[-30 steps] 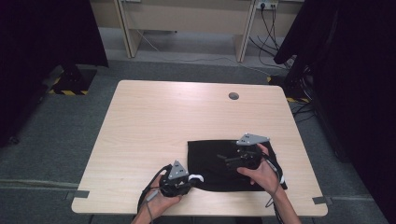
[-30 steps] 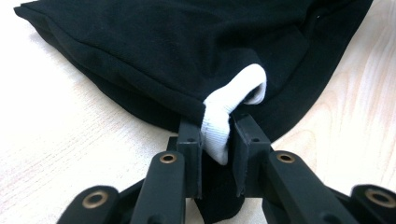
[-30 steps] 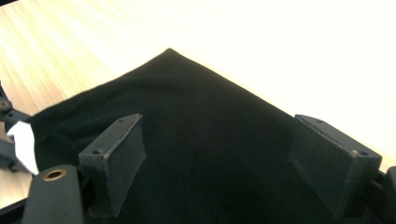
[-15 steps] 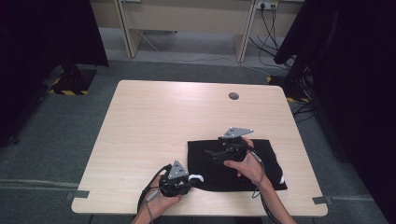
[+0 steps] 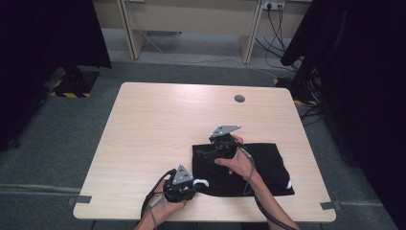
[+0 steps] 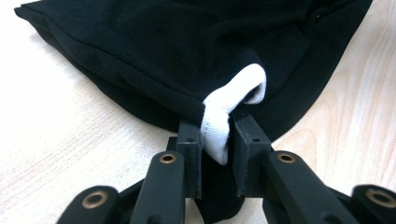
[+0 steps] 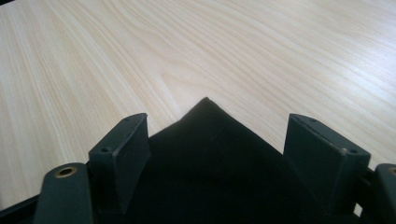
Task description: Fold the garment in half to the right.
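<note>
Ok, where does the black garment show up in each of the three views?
High view: black garment lies on the table's near right part.
Left gripper view: it spans the top; the jaws pinch its white cuff.
Right gripper view: bottom centre, one corner between the open jaws.
Shared landmark: the light wooden table.

No text, label, brand, number or sign can be read anywhere. The black garment (image 5: 249, 165) lying at the bench's (image 5: 158, 124) near right corner shows plain cloth, and its white band (image 6: 224, 112) carries no lettering that can be made out.
</note>
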Demonstrator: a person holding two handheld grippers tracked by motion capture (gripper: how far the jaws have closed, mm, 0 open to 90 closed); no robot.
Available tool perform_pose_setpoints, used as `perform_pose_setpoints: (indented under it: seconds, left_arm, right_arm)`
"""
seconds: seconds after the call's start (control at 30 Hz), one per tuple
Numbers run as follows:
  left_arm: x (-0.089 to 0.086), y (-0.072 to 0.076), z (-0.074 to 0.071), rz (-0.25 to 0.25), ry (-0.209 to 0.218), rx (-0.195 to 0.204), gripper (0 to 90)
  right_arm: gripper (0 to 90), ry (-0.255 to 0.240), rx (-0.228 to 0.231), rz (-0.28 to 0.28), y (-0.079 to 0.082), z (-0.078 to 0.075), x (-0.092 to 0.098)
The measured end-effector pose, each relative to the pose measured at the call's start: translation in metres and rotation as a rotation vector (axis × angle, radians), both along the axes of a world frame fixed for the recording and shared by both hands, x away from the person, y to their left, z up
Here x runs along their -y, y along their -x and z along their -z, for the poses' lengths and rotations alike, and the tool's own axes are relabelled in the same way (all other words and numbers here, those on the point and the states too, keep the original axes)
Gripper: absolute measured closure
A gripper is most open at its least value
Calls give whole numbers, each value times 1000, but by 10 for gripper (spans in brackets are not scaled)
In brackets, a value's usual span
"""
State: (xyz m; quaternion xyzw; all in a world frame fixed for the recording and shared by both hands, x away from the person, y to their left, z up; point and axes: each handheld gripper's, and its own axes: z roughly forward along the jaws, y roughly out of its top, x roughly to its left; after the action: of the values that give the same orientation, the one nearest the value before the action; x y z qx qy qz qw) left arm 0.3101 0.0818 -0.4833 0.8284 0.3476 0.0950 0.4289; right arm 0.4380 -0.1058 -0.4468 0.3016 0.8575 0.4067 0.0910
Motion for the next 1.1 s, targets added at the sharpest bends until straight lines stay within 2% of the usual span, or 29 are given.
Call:
perform_pose_setpoints:
  seconds: [0.1,0.2,0.23,0.3,0.43,0.63,0.77,0.87,0.9,0.93,1.03,1.1]
  left_arm:
    - [1,1,0,6,11,-15,745]
    - [0,0,0,5,3,-1,745]
    - [-1,-1,0,7,-6,17,745]
    - [-1,0,0,0,-10,16,745]
    - [0,1,0,6,-1,3,745]
    - [0,1,0,9,-3,5,745]
    - [1,1,0,11,-8,16,746]
    - [1,2,0,10,-15,22,750]
    - [1,2,0,10,-15,22,753]
    - [1,2,0,9,-15,23,753]
    - [0,1,0,9,-1,7,764]
    - [-1,0,0,9,7,1,772]
  right_arm:
    - [245,13,-8,-8,-4,3,-7]
    - [255,29,-15,-16,-9,6,-15]
    - [258,33,-21,-22,-10,7,-17]
    - [263,45,-25,-25,-13,8,-21]
    - [297,64,-34,-31,-17,12,-27]
    - [386,88,-43,-40,-20,17,-33]
    - [487,113,-46,-63,-21,22,-33]
    - [609,111,-30,-66,-20,23,-32]
    - [609,111,-30,-66,-20,23,-32]
    - [659,109,-31,-72,-21,23,-31]
    - [787,95,-42,-92,-20,24,-31]
    - [800,94,-46,-93,-20,24,-31]
